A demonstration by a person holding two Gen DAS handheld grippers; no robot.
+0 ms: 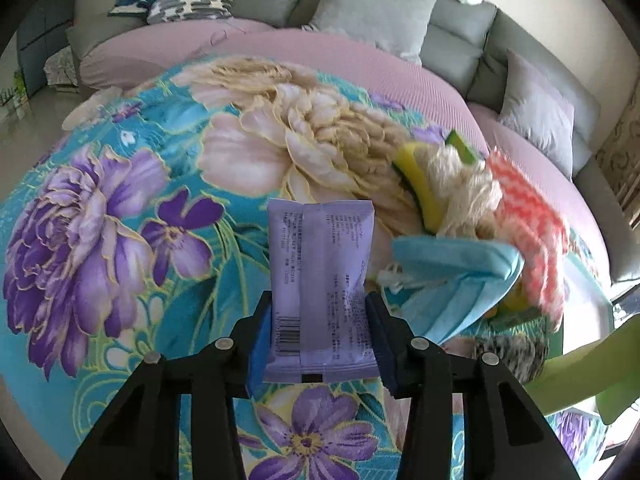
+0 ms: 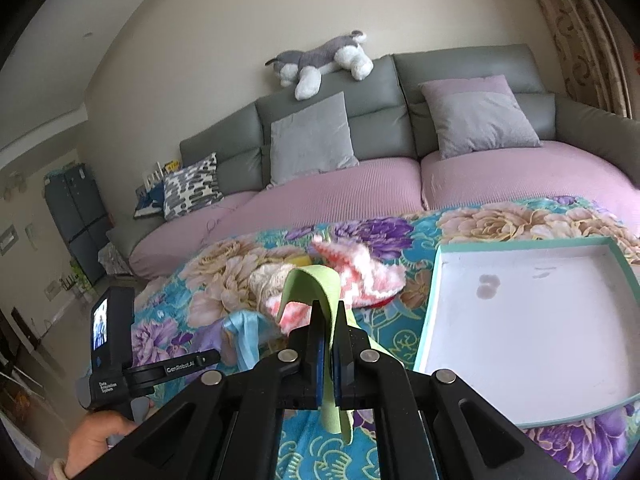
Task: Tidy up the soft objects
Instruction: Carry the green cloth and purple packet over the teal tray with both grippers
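Floral blanket (image 1: 132, 184), the landmark: a teal cover printed with large purple and cream flowers, spread in front of a grey sofa (image 2: 360, 120) with pink seat covers. All task items lie on or just above it.

Shallow tray (image 2: 432, 312), white inside with a teal rim, resting on the blanket at its right side; nothing is in it, so it is probably the place the soft items are to go.

Heap of soft items (image 1: 480, 216) on the blanket's right half: a pink-and-white cloth, cream yarn-like strands, a yellow sponge with a green edge and a folded light-blue cloth, all touching or overlapping.

Lilac packet (image 1: 320, 280), flat and printed, raised over the blanket near its middle. The left gripper (image 1: 320, 336) pinches it across its lower edges between blue pads. It appears light and pliable, with a smooth wrapper that may slip; holding it at the sides near one end seems adequate.

Green cloth strip (image 2: 320, 284), thin and limp, looping over above the blanket just left of the tray. The right gripper (image 2: 329, 320) has its jaws pressed together on it mid-length; both ends droop freely, so a firm pinch matters more than position.
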